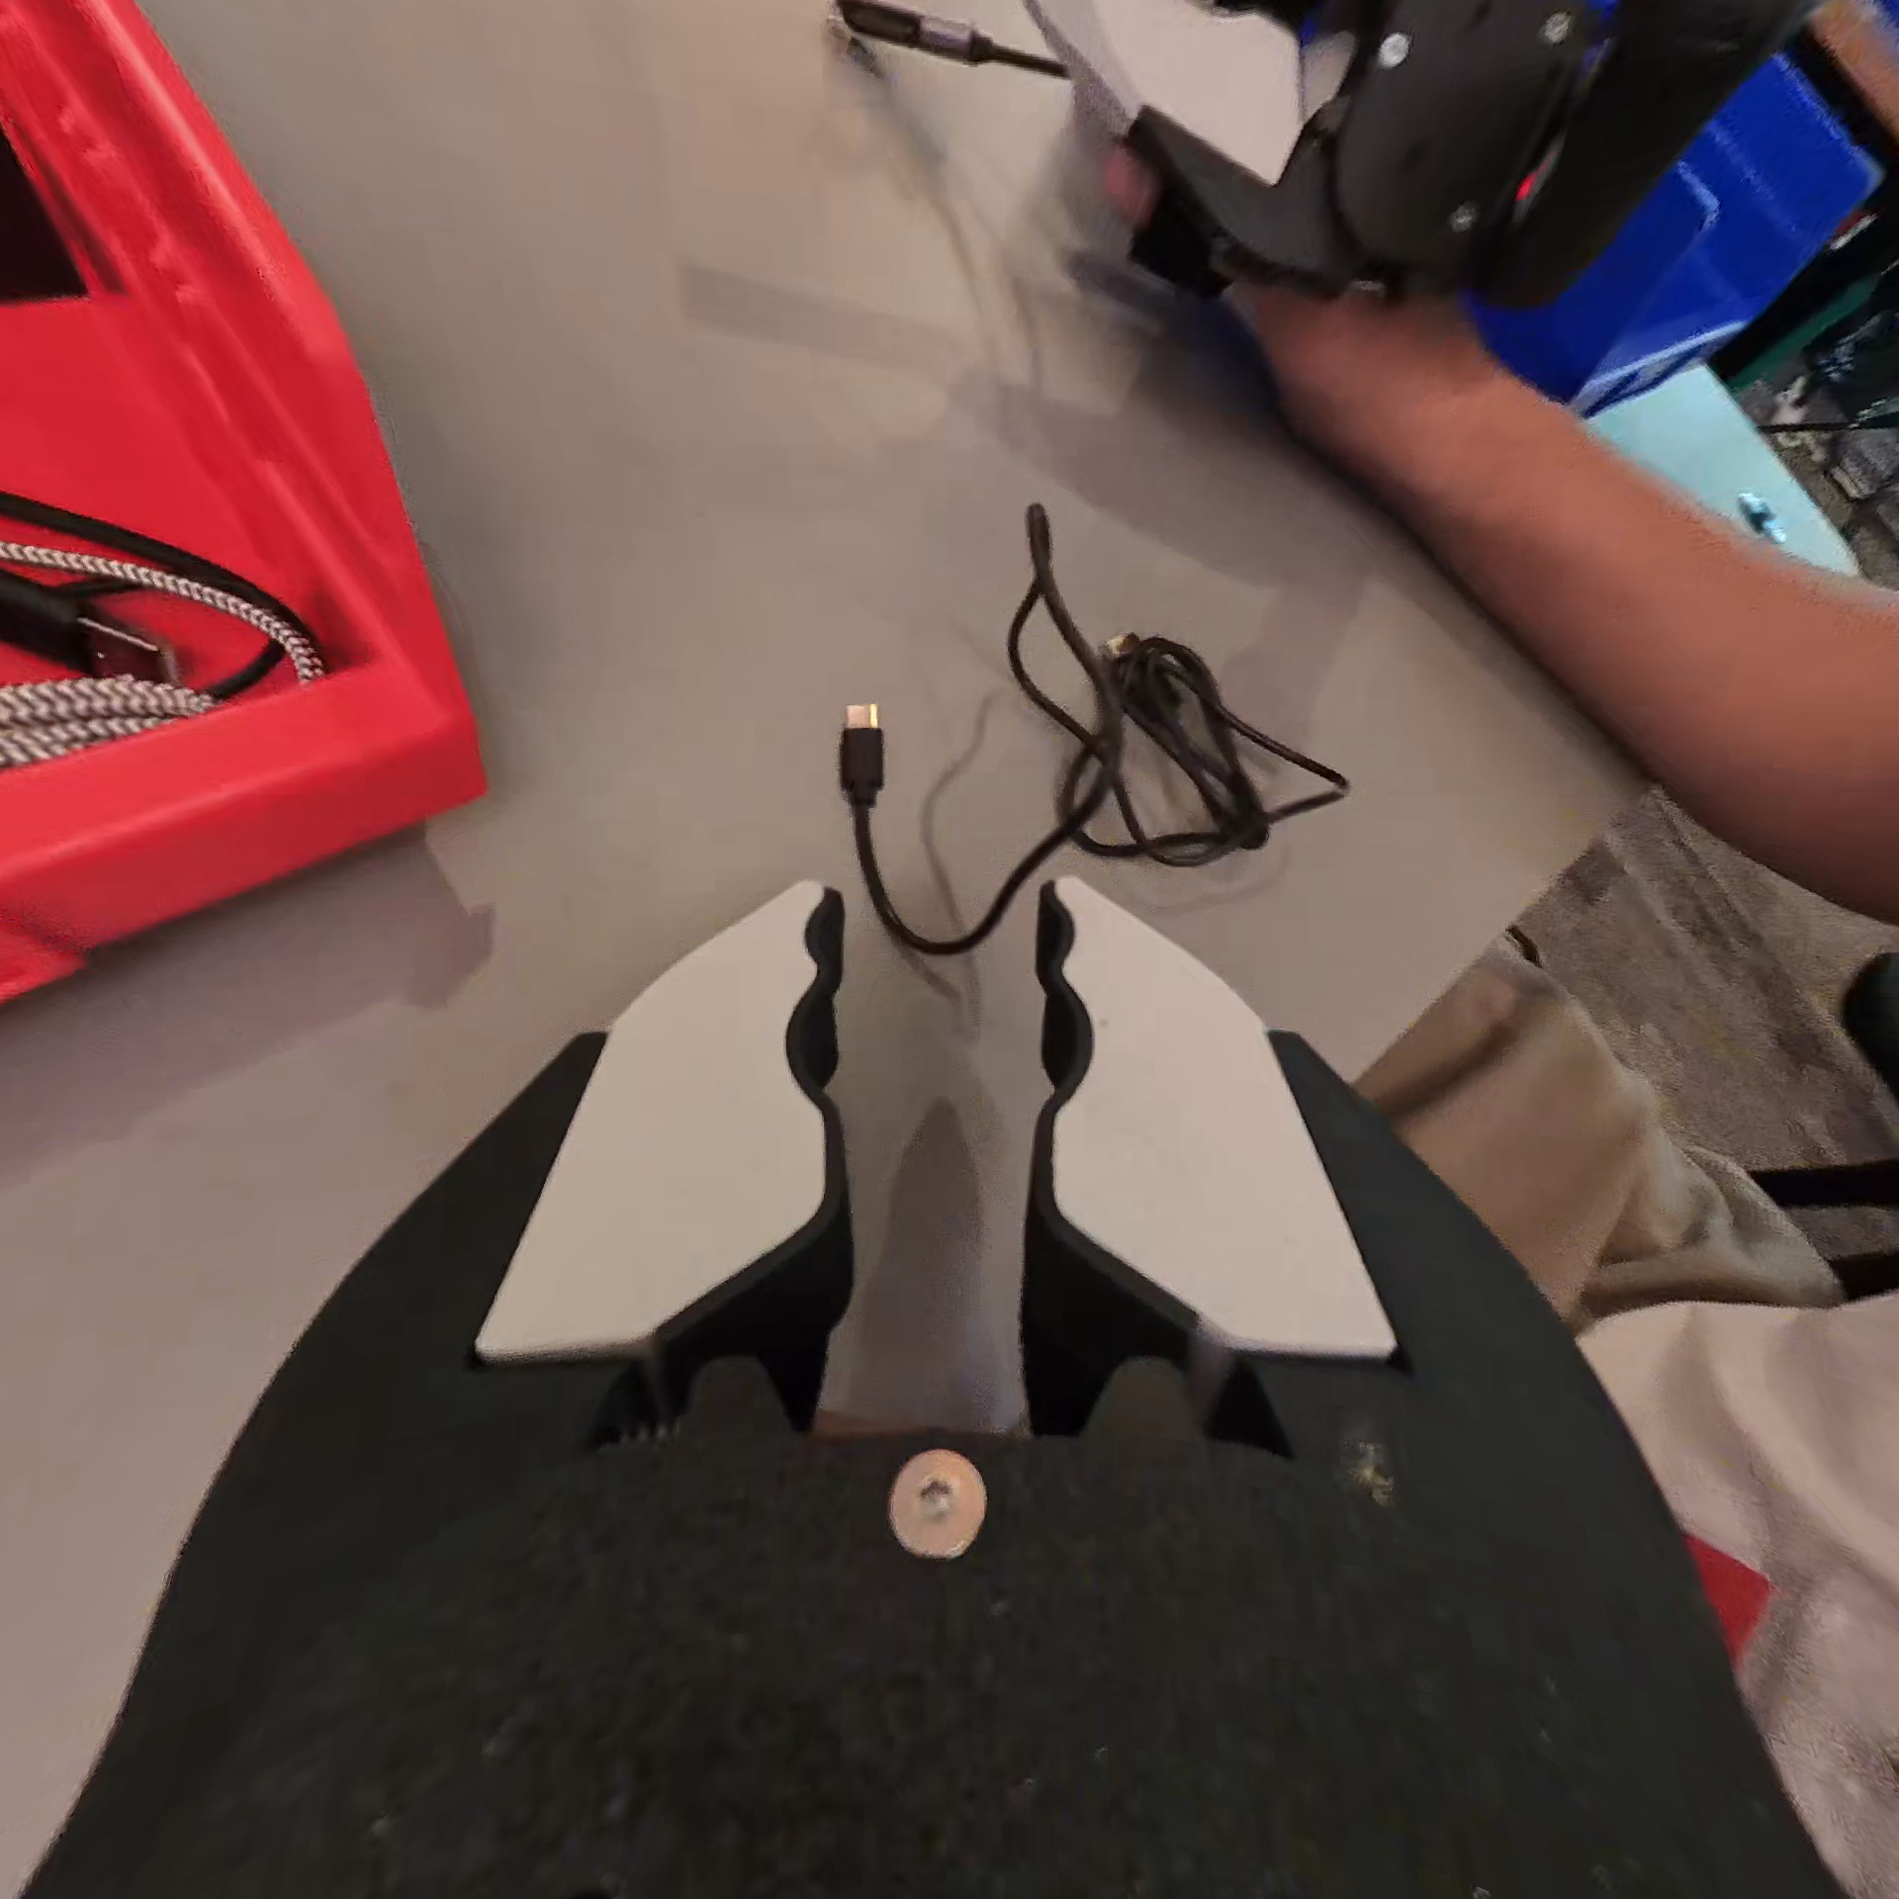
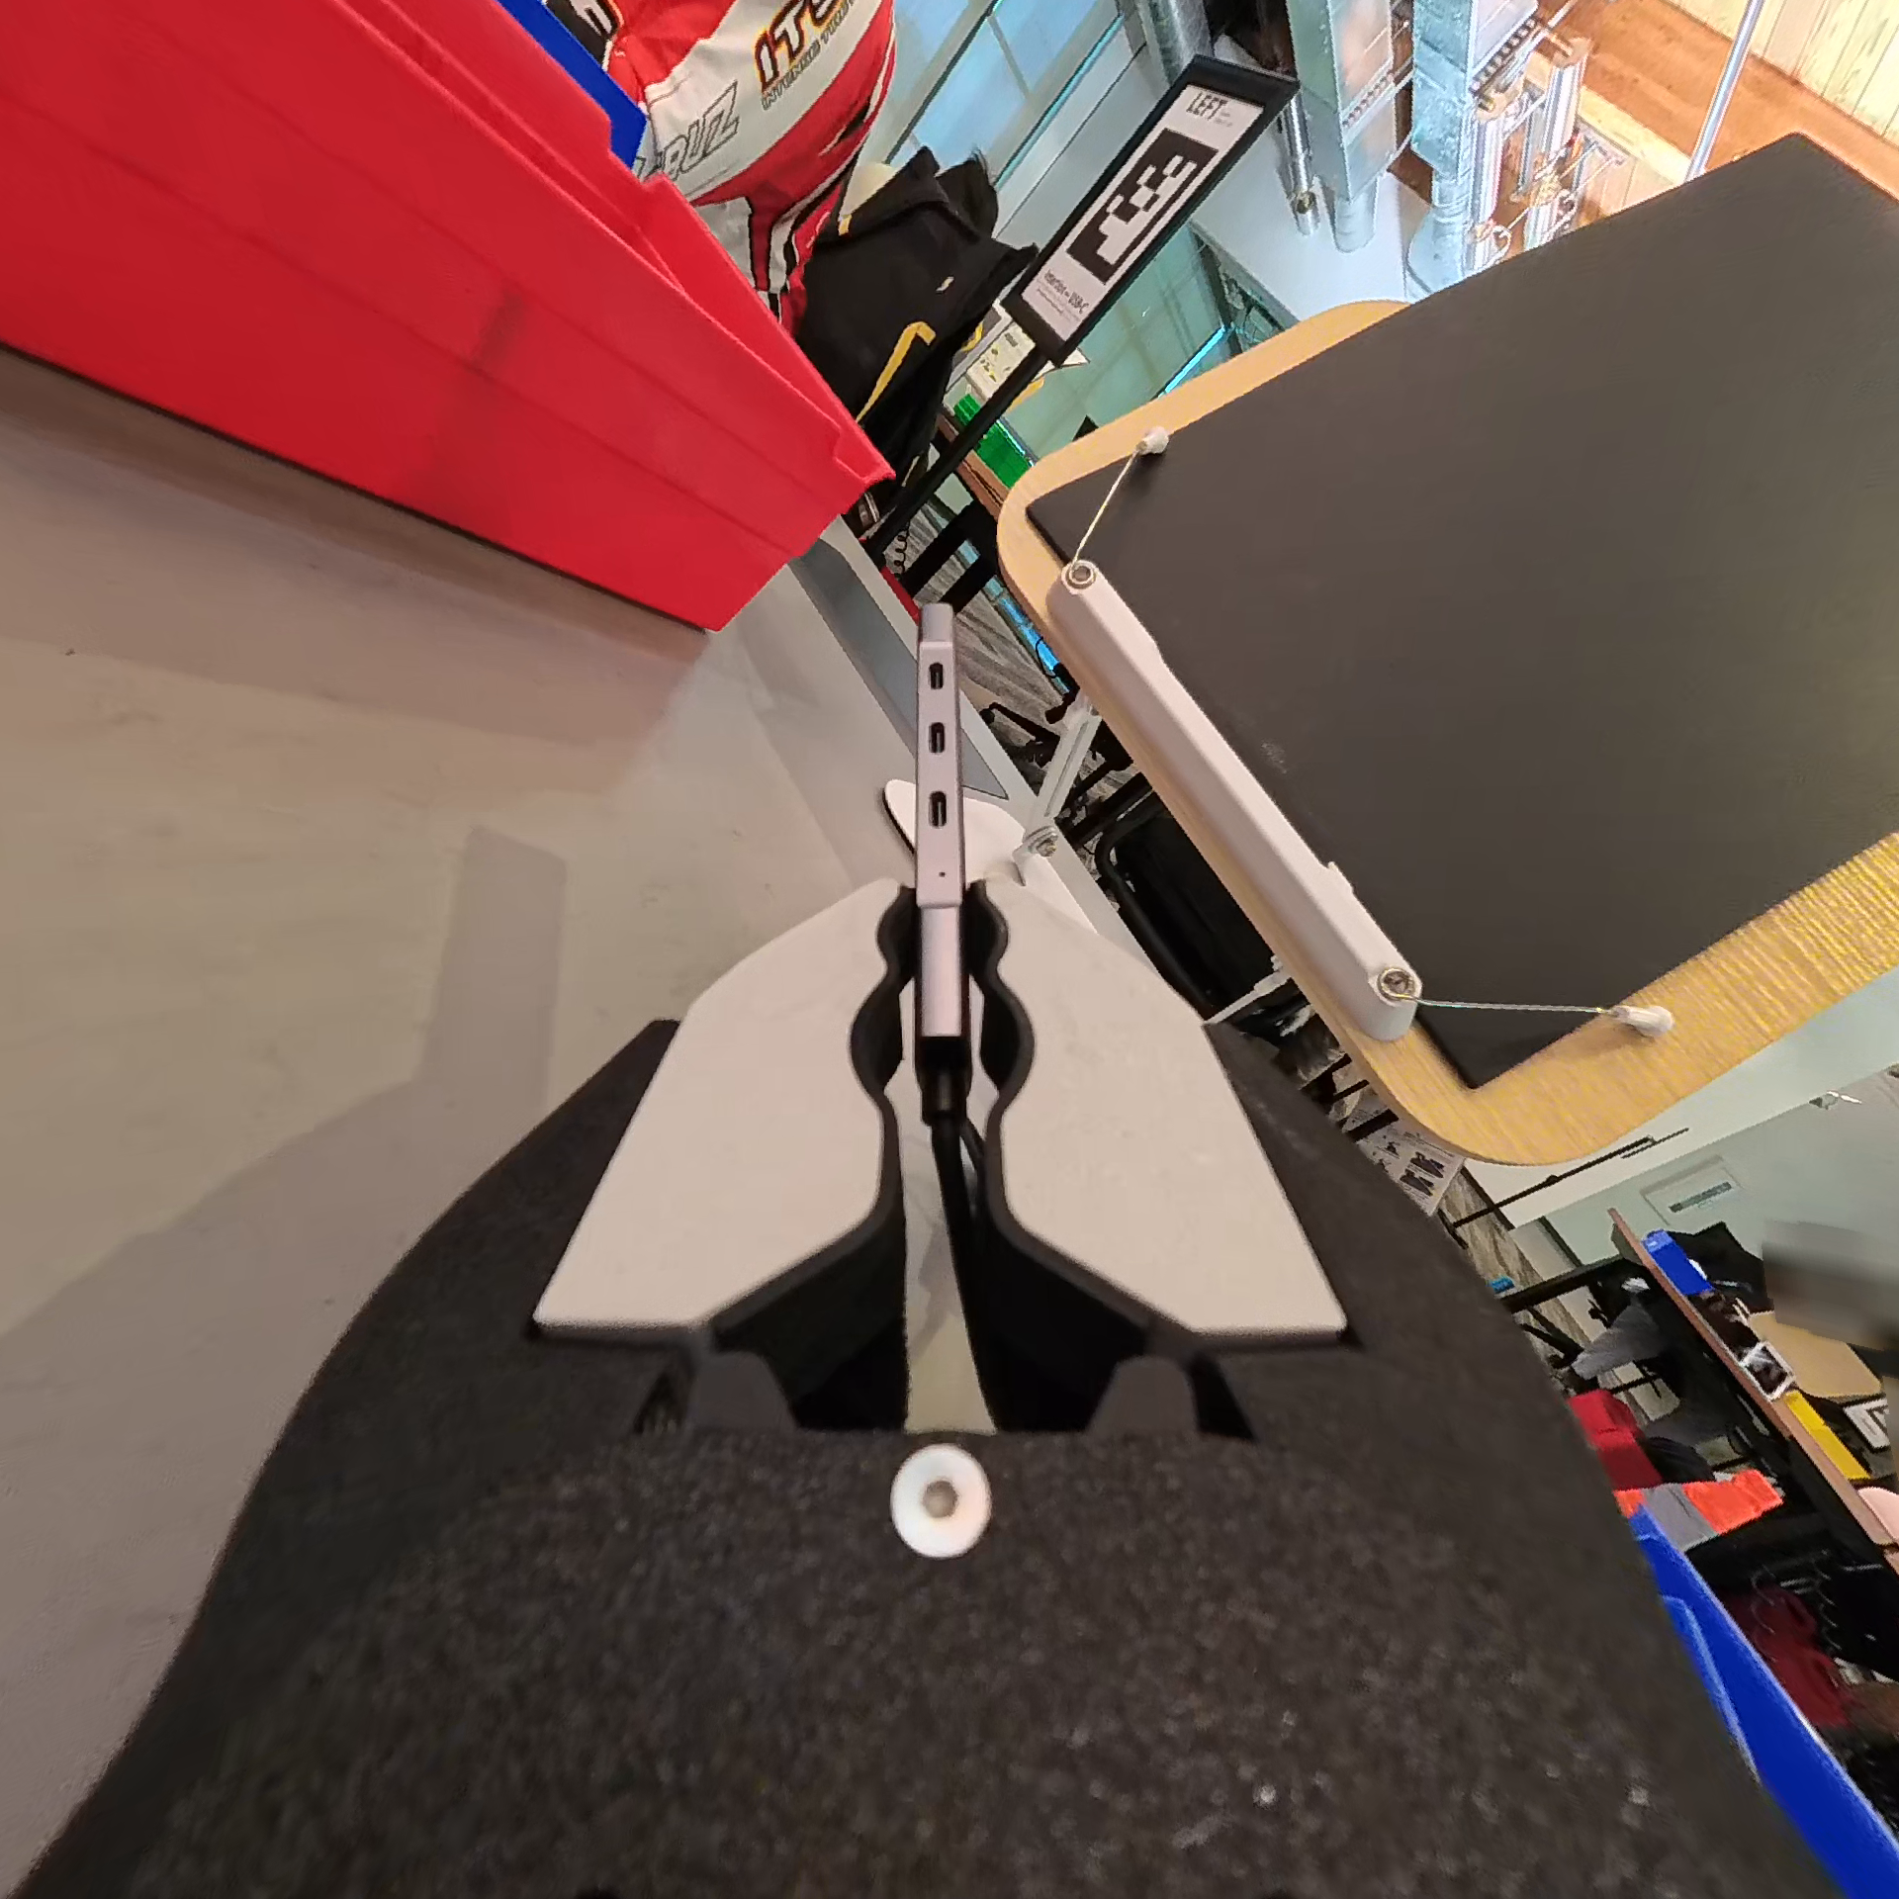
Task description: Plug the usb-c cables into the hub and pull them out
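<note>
A black USB-C cable (image 1: 1130, 760) lies tangled on the grey table, its plug (image 1: 861, 745) pointing away from me. My left gripper (image 1: 940, 904) is open and empty, just short of the cable's loop. My right gripper (image 2: 940, 925) is shut on a slim silver hub (image 2: 940, 760), held on edge with three empty ports facing the camera; the hub's own black lead runs back between the fingers. In the left wrist view the right gripper (image 1: 1141, 206) shows blurred at the top right, held by a person's hand above the table.
A red bin (image 1: 206, 514) with braided cables stands at the left and also shows in the right wrist view (image 2: 411, 308). A grey plug on a black lead (image 1: 925, 31) lies at the far table edge. Blue bins (image 1: 1726, 236) stand beyond the table. A black board (image 2: 1541, 617) is at the right. One gripper's finger ends stand about 25 centimetres off the other's.
</note>
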{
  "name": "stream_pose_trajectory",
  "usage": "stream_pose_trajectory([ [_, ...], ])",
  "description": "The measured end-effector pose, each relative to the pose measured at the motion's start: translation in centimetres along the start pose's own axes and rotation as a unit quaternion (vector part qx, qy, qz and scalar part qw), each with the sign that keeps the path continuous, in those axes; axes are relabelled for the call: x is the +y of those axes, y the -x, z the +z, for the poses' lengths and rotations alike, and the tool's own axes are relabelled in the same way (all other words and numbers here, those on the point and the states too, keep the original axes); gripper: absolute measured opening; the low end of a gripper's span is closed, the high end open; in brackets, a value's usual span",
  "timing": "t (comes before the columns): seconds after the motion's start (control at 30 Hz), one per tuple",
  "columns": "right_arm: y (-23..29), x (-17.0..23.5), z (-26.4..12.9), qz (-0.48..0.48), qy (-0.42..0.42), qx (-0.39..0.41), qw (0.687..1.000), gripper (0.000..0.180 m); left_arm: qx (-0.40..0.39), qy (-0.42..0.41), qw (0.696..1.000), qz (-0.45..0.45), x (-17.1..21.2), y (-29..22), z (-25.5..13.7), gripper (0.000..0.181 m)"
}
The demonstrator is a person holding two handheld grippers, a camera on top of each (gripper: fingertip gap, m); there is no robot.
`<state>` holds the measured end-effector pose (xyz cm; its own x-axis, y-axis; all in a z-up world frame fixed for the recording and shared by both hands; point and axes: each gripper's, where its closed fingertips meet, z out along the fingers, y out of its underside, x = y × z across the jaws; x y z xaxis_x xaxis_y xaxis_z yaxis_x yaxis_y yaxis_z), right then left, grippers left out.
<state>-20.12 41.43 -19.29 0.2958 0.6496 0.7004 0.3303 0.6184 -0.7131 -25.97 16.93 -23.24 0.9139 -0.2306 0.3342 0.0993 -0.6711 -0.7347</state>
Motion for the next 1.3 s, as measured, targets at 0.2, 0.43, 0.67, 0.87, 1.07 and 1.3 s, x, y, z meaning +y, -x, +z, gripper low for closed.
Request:
stream_pose_trajectory([
  [0.2, -0.1, 0.1, 0.0, 0.004, 0.001, 0.002, 1.000, 0.009, -0.024, 0.045, 0.999, 0.020, -0.6, 1.9, 3.4, 0.028],
  [0.43, 0.0, 0.1, 0.1, 0.003, 0.000, -0.002, 1.000, 0.009, -0.106, 0.080, 0.985, 0.107, 1.2, 1.9, 6.3, 0.016],
  [0.67, 0.3, 0.0, 0.1, 0.001, 0.000, -0.007, 1.000, 0.009, -0.116, 0.066, 0.981, 0.138, 1.5, 0.4, 6.8, 0.001],
  [0.87, 0.8, -0.1, 0.1, -0.028, 0.004, -0.010, 1.000, 0.009, -0.127, 0.065, 0.962, 0.234, -1.6, 0.7, 5.4, 0.002],
  [1.07, 1.6, -0.3, 0.4, -0.119, 0.035, 0.005, 0.992, 0.009, -0.164, 0.053, 0.933, 0.317, -12.6, 0.5, 3.1, 0.001],
  [1.3, 2.4, -1.7, 0.0, -0.193, 0.035, 0.011, 0.981, 0.009, -0.108, 0.098, 0.948, 0.282, -13.5, -0.5, 9.5, 0.002],
])
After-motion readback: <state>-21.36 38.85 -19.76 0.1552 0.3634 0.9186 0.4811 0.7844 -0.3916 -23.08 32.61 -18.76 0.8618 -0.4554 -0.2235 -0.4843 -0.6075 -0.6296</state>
